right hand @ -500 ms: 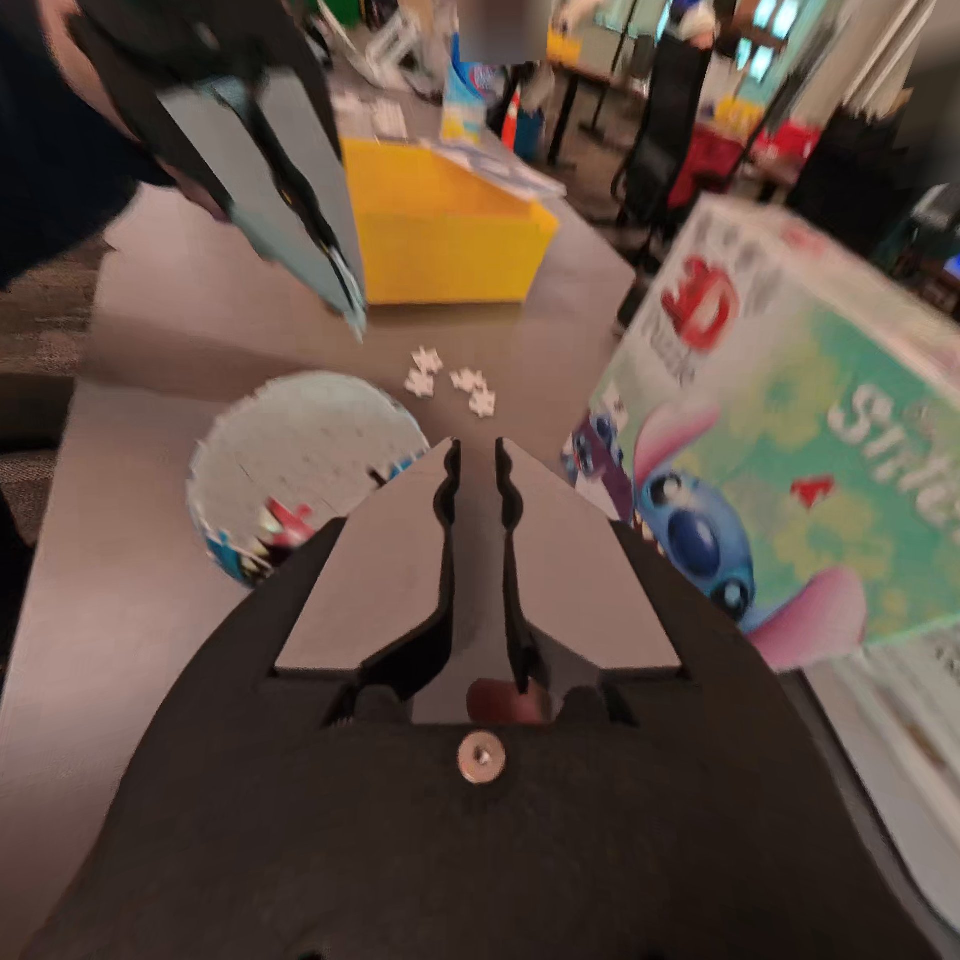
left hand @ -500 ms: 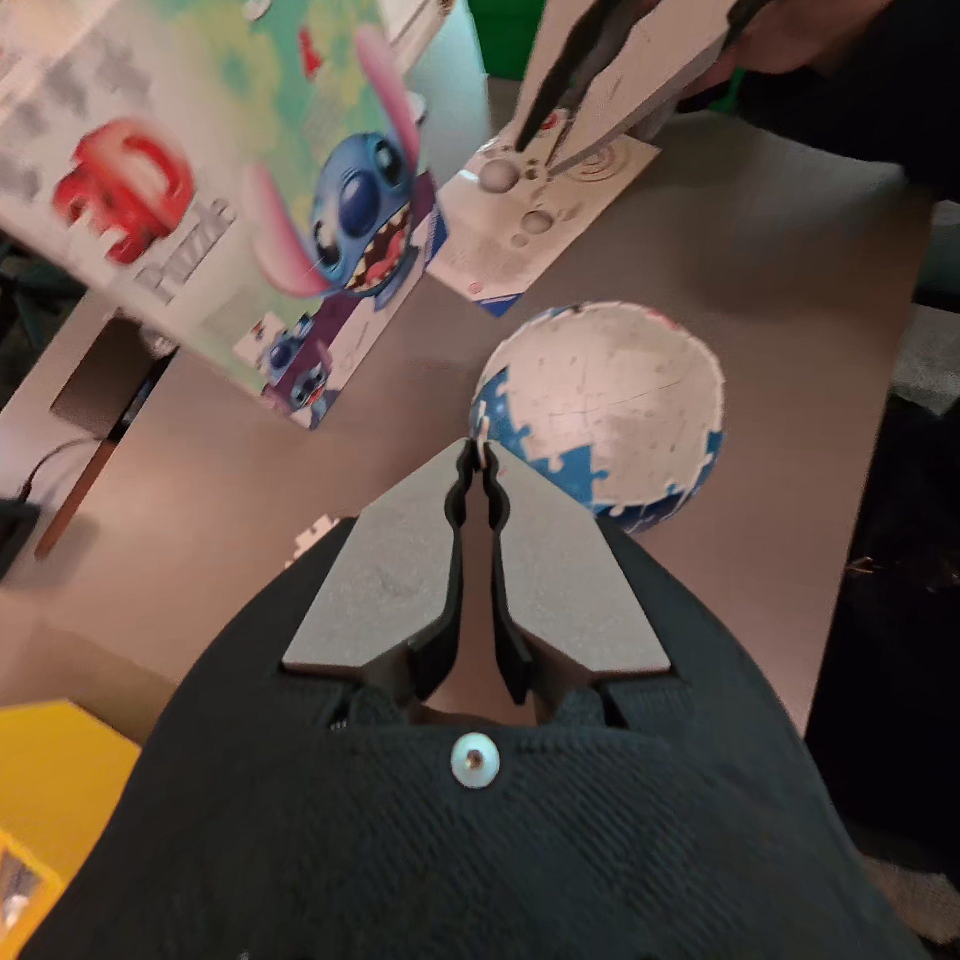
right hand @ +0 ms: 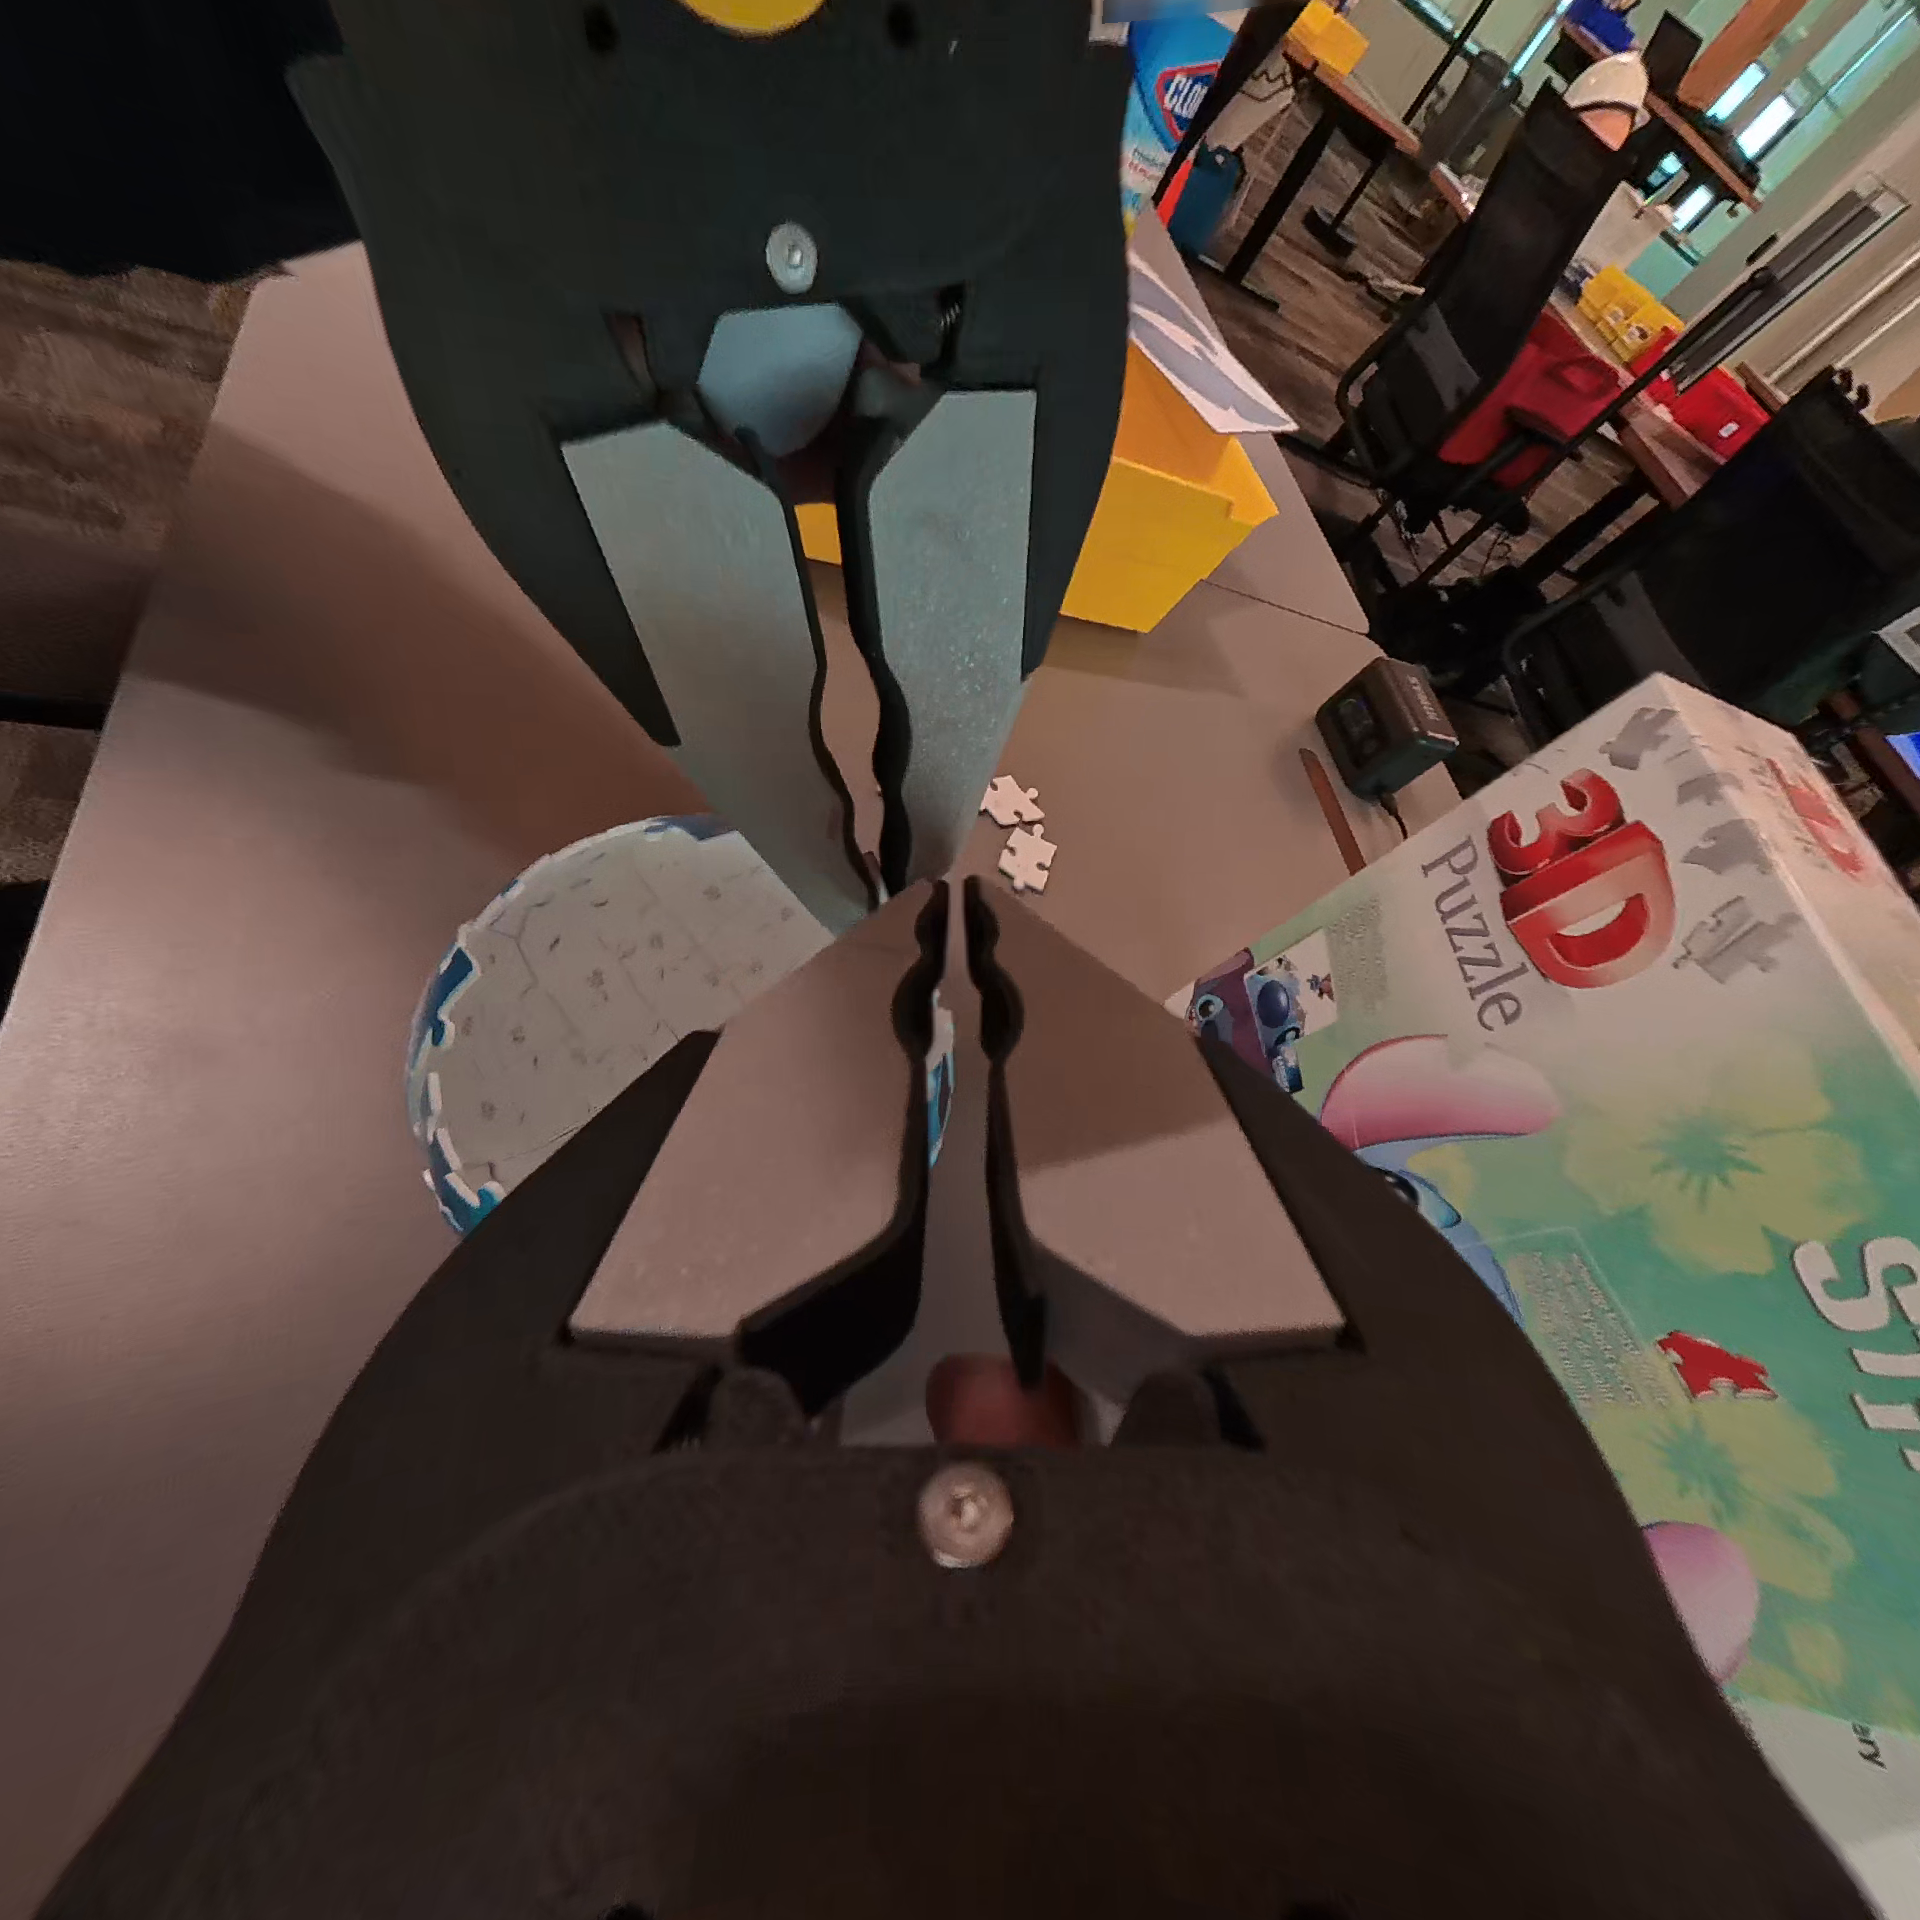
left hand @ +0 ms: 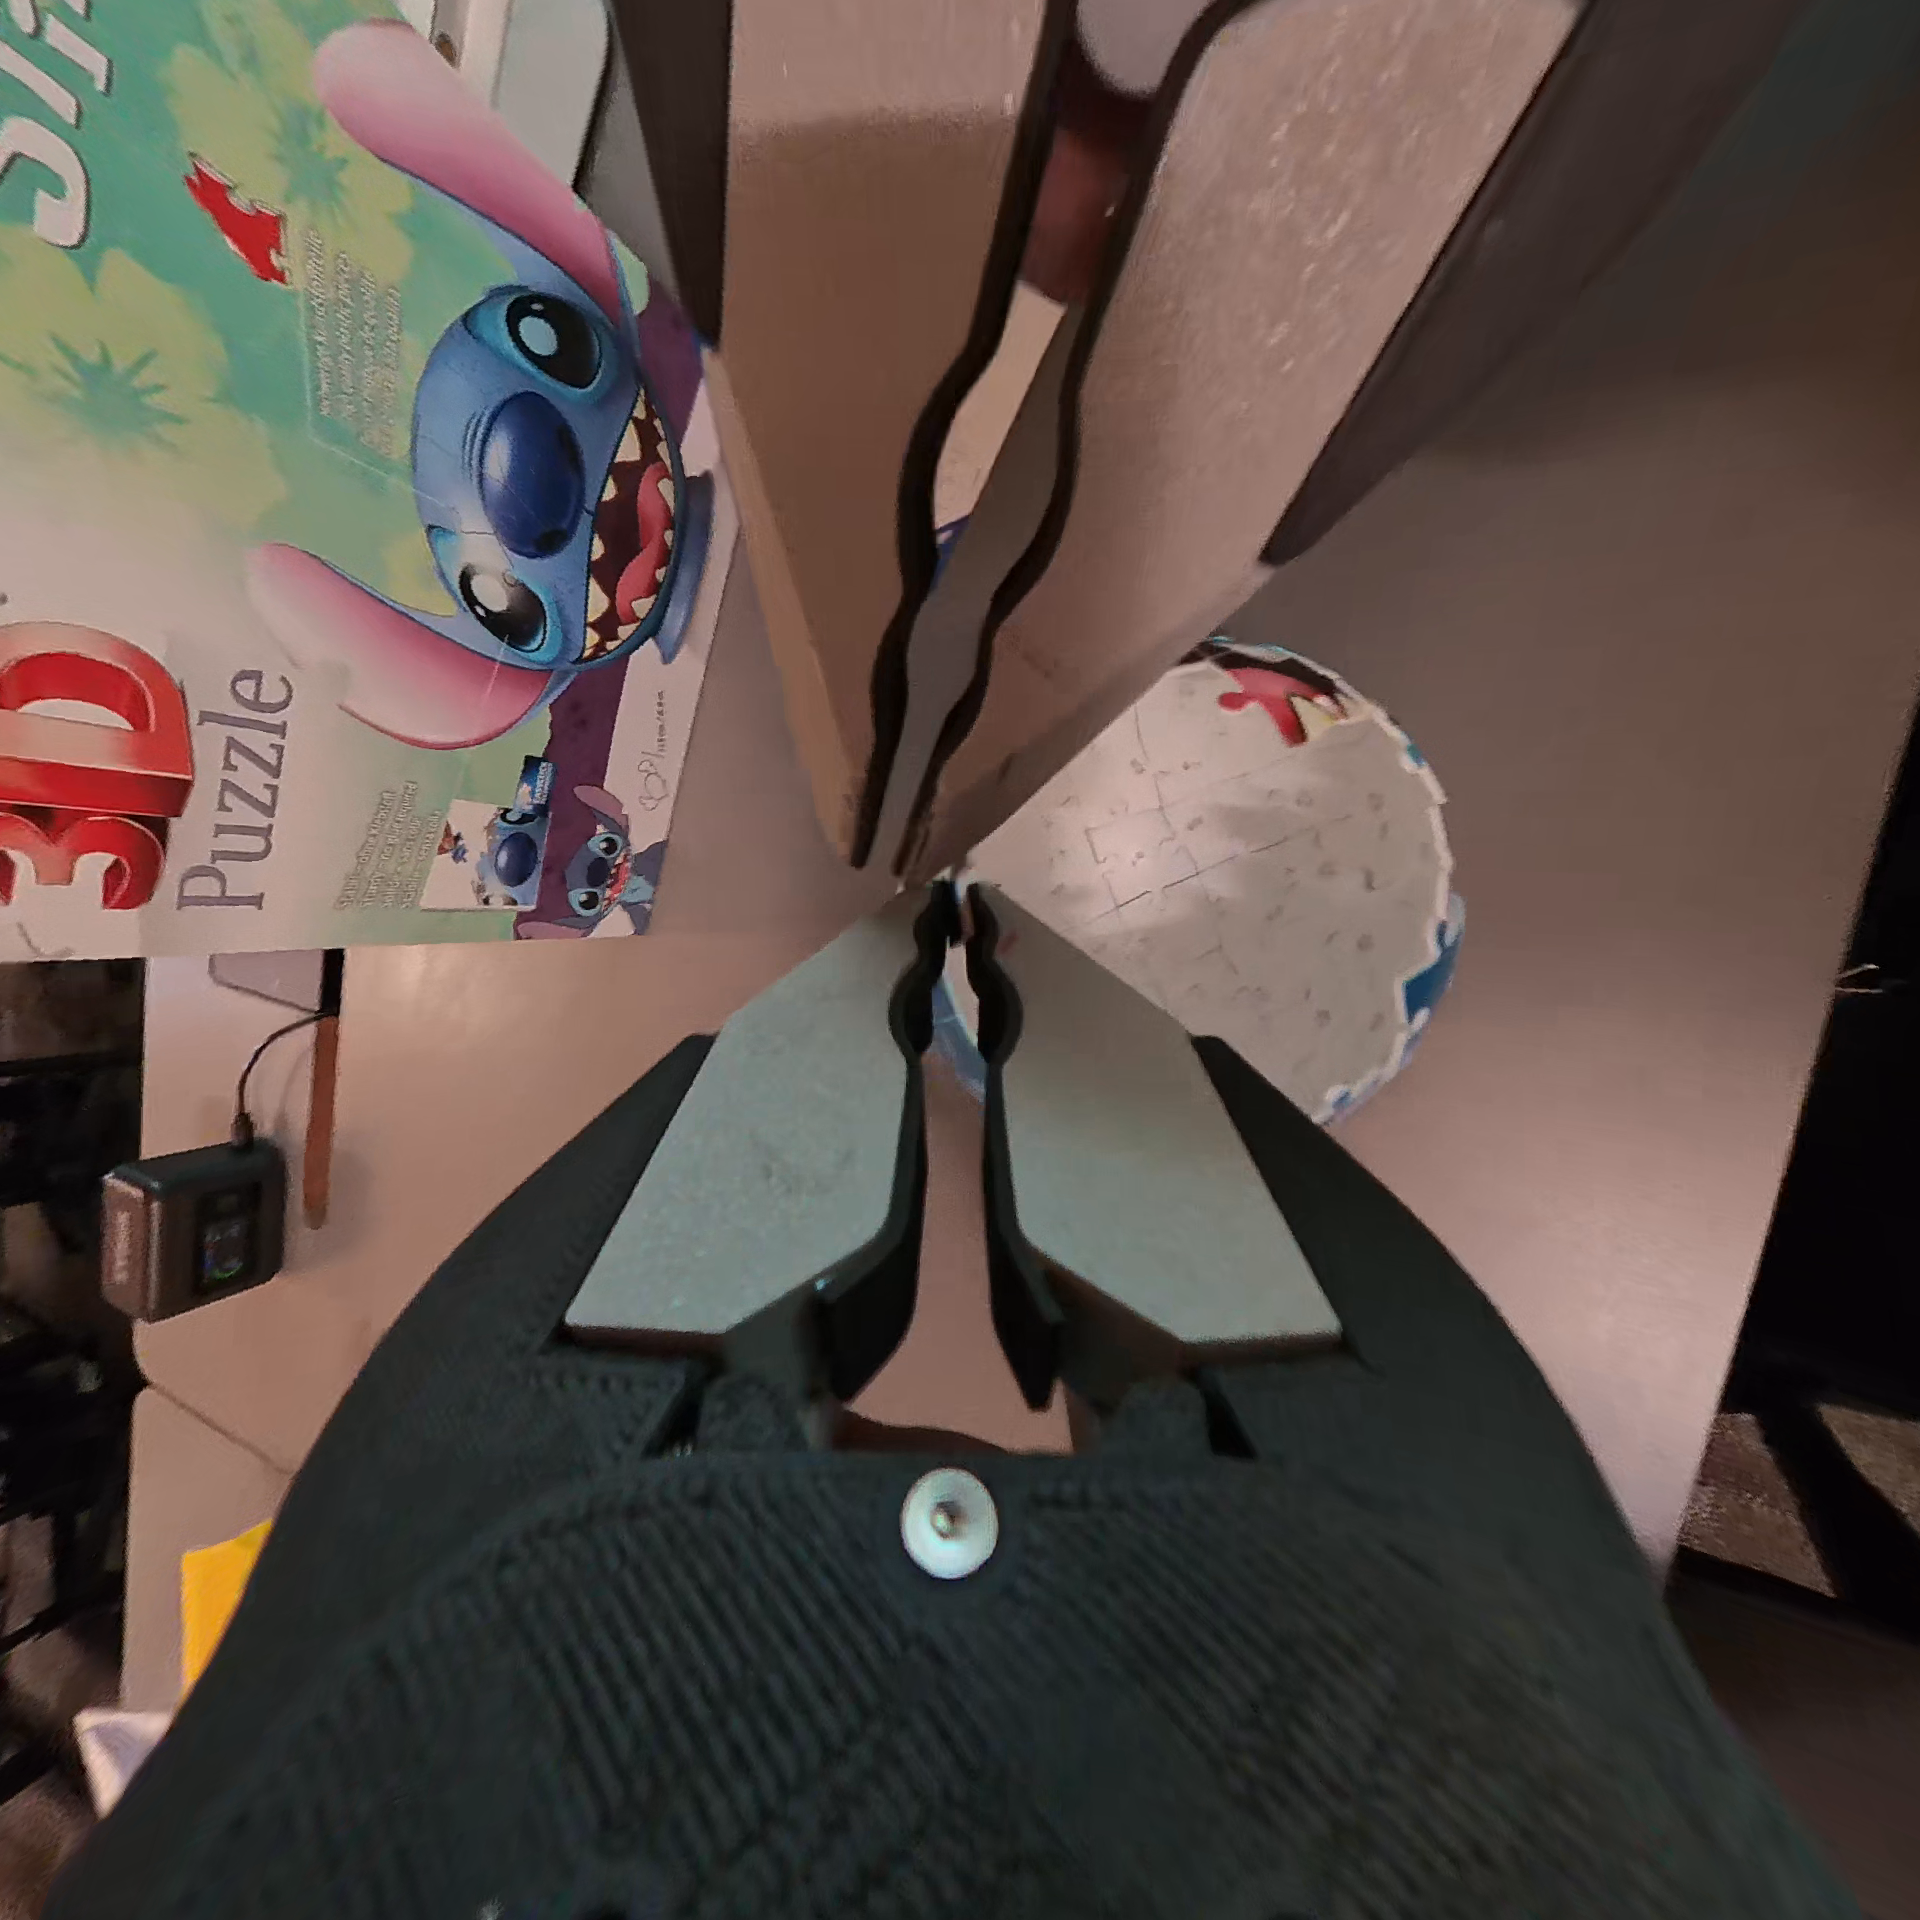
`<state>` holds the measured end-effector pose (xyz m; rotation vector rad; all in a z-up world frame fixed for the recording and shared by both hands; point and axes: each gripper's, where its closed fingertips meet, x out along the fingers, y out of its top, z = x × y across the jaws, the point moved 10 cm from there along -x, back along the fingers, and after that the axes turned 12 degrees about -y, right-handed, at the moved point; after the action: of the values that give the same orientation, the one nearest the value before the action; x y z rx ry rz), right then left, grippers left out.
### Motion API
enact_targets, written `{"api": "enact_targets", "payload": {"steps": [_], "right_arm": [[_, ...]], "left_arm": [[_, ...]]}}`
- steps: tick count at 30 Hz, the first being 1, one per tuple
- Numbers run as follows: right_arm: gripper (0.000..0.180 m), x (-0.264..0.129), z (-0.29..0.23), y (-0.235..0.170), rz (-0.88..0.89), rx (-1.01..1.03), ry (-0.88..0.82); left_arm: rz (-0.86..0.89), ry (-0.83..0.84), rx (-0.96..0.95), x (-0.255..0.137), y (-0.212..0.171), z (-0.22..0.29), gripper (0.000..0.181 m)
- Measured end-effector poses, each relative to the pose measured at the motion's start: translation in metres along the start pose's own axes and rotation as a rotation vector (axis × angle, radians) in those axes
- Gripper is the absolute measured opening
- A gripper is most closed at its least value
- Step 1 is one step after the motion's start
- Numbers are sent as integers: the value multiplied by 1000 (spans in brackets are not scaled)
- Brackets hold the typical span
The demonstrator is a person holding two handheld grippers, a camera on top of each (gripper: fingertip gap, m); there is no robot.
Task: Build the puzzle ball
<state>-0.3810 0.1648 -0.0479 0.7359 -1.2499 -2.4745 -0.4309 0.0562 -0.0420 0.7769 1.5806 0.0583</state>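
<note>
A smooth, matte grey-brown table [right hand: 260, 935] is seen beneath both claws, in an open room of dark office chairs [right hand: 1475, 343], further desks and red and yellow bins. The puzzle ball [left hand: 1247, 894], a half-built open shell, rests on the table just beyond and to the right of the left claw [left hand: 951, 920]; its white, faintly marked inner face is turned up, with blue jigsaw edges at the rim. From the right claw [right hand: 954, 899] it lies to the left. The two claws meet tip to tip above it, each nearly closed with only a thin slit between the wavy grey foam-faced fingers; whether a piece is pinched there cannot be told. A glossy cardboard puzzle box [right hand: 1662, 1143], printed with a blue cartoon creature and lettering, lies right of the right claw. Two loose white pieces [right hand: 1023, 831], a yellow plastic bin [right hand: 1164, 520] and a small black device [right hand: 1382, 722] are placed beyond.
</note>
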Motion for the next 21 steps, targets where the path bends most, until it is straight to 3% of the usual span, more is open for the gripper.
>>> {"api": "enact_targets", "payload": {"steps": [3, 14, 21], "right_arm": [[2, -7, 0, 2, 13, 52, 94], [1, -7, 2, -4, -23, 24, 54], [10, -11, 0, -6, -39, 10, 86]], "left_arm": [[-34, 22, 15, 2, 2, -2, 0], [-66, 16, 38, 6, 11, -1, 0], [-127, 48, 59, 10, 12, -3, 0]]}}
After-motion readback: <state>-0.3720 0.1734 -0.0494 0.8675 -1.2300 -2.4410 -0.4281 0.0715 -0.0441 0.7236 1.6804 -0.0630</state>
